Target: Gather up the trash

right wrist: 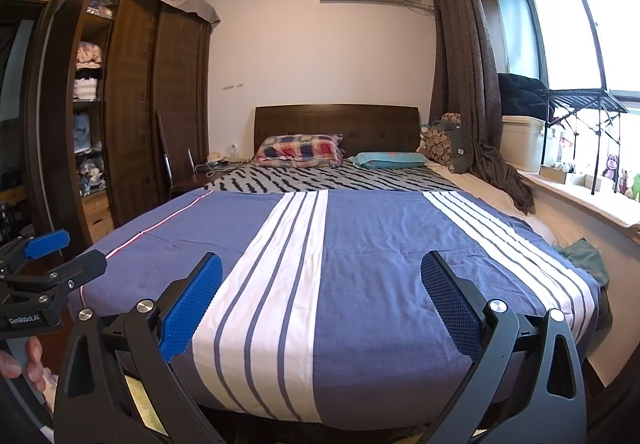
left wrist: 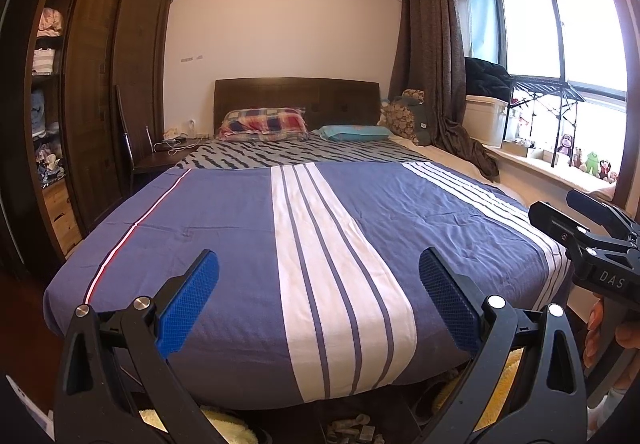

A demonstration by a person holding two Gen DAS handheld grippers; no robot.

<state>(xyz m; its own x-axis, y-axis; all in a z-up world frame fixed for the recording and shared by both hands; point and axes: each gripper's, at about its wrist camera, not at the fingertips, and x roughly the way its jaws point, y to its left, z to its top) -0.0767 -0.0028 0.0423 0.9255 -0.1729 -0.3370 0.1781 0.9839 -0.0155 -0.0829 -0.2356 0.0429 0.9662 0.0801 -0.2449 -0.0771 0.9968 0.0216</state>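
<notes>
Both grippers were held level at the foot of the bed (left wrist: 224,212). The left gripper (left wrist: 319,276) was seen with its jaws spread wide and nothing between them. The right gripper (right wrist: 321,278) was held just the same, jaws spread and empty.

No clear trash was picked out on the striped duvet (right wrist: 360,244). Below the foot of the bed, on the floor, some small pale crumpled bits (left wrist: 352,426) were made out in the left wrist view. These were judged the likeliest trash, though they were too small and shadowed to be named surely. They looked light, wrinkled and scattered, lying beside a yellow fluffy mat (left wrist: 224,424).

Trouble was expected from that low spot: the bits were half hidden behind the bed's edge, so a reach could be misjudged and the mat grabbed instead. A teal cloth (right wrist: 584,256) was noted at the bed's window-side corner, and it could be mistaken for rubbish. With both grippers held close together, a knock between them was also counted possible on the way down.
</notes>
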